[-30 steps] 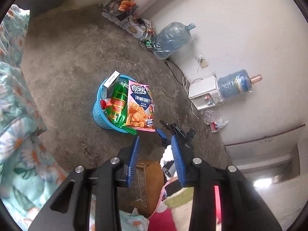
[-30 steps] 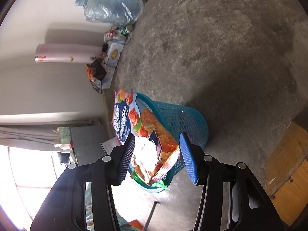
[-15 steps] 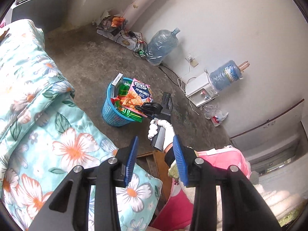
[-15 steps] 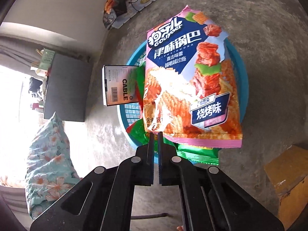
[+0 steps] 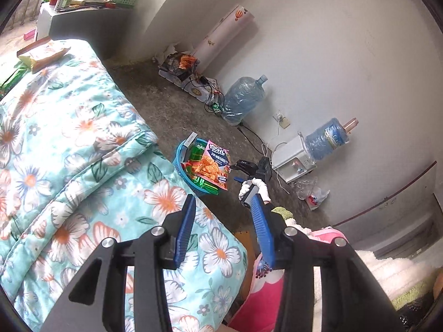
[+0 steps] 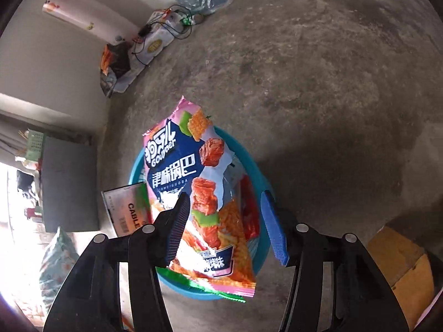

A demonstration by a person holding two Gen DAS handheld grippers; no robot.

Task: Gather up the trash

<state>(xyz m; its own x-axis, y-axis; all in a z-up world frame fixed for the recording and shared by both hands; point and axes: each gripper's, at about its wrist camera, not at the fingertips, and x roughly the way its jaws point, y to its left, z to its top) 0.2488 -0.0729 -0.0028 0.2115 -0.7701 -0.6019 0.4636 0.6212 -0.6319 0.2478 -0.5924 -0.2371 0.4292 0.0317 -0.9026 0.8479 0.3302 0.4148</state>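
Note:
A blue plastic trash basket stands on the concrete floor, full of wrappers. A pink and blue snack bag lies across its top, with a white cable box and green wrappers beside it. My right gripper is open just above the bag, touching nothing. The basket and bag also show in the left wrist view, with the right gripper beside them. My left gripper is open and empty, high above the floral quilt. More wrappers lie on the quilt's far end.
A water jug and a dispenser stand along the white wall, with cables and boxes nearby. A small plastic bag lies on the floor. A wooden stool is right of the basket. A cluttered grey desk stands behind the bed.
My right gripper was shut on the snack bag's edge and has opened, leaving the bag on the basket. My left gripper has risen and pulled back over the bed.

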